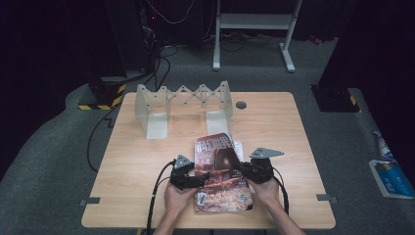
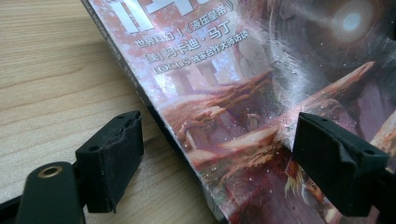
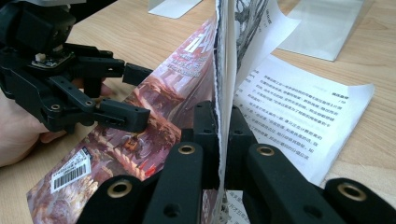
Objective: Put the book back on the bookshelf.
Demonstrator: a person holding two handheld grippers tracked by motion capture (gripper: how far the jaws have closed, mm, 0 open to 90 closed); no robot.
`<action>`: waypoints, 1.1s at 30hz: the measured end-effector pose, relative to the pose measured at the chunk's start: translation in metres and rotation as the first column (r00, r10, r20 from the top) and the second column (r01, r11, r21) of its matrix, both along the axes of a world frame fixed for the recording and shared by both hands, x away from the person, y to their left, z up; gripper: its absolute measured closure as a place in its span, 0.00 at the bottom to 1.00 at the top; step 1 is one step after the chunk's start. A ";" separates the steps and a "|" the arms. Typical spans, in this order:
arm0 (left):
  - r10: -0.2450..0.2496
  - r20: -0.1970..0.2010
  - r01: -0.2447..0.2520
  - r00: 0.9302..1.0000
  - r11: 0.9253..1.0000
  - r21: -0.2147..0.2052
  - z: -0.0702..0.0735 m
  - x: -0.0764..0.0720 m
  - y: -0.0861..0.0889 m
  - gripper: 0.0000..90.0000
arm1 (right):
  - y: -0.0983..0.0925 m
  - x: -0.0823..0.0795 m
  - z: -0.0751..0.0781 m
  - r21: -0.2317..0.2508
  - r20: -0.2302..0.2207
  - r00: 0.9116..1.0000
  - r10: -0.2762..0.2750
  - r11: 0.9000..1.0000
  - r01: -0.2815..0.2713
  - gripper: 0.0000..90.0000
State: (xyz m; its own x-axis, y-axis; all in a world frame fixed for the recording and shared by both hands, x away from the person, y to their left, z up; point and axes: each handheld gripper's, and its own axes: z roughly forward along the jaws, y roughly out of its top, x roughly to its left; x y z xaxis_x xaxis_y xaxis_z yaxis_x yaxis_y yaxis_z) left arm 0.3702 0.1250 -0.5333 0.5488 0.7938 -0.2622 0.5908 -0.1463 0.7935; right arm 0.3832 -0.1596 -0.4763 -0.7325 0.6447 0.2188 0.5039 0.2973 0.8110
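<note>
While the right gripper's fingers (image 3: 219, 140) stand pressed together on a thin sheaf of pages, they hold that sheaf upright on edge above the rest of the magazine (image 3: 154, 116), with an open page of printed text (image 3: 299, 112) lying flat at about three o'clock from them. In the high view the right gripper (image 1: 244, 170) sits at the magazine's three o'clock edge, with the right hand (image 1: 266, 188) behind it at five o'clock.

At the other side, the left gripper's fingers (image 2: 112, 158) stand wide apart and clamp nothing: one fingertip rests over the bare bench (image 2: 51, 70), the other over the glossy cover, and the magazine's spine edge runs between them without either pad pressing on it. The left gripper (image 1: 201, 177) reaches in from the magazine's nine o'clock edge, held by the left hand (image 1: 177, 196).

That magazine (image 1: 220, 171) lies on the bench (image 1: 147, 166) near its six o'clock edge, cover up, with a barcode label near its seven o'clock corner. Farther out, at twelve o'clock from the magazine, a grey folding rack (image 1: 183, 105) stands on the bench, well apart from both hands. Black cables trail from each gripper toward six o'clock.
</note>
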 end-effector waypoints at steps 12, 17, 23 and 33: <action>-0.034 0.000 0.034 0.999 0.999 -0.007 0.001 0.000 -0.003 0.22 | -0.002 0.000 -0.002 0.022 0.009 1.000 0.018 1.000 -0.018 0.97; -0.051 -0.028 0.050 0.998 0.999 -0.018 0.003 0.004 -0.006 0.23 | -0.003 -0.002 0.000 0.034 0.020 0.999 0.026 0.999 -0.027 0.97; -0.073 -0.041 0.072 0.996 0.997 -0.024 0.006 0.009 -0.012 0.24 | -0.011 -0.001 0.002 0.062 0.026 0.999 0.035 0.997 -0.036 0.97; -0.072 -0.058 0.070 0.996 0.997 -0.027 0.008 0.012 -0.016 0.43 | -0.016 0.002 -0.003 0.038 0.013 1.000 0.028 0.999 -0.029 0.97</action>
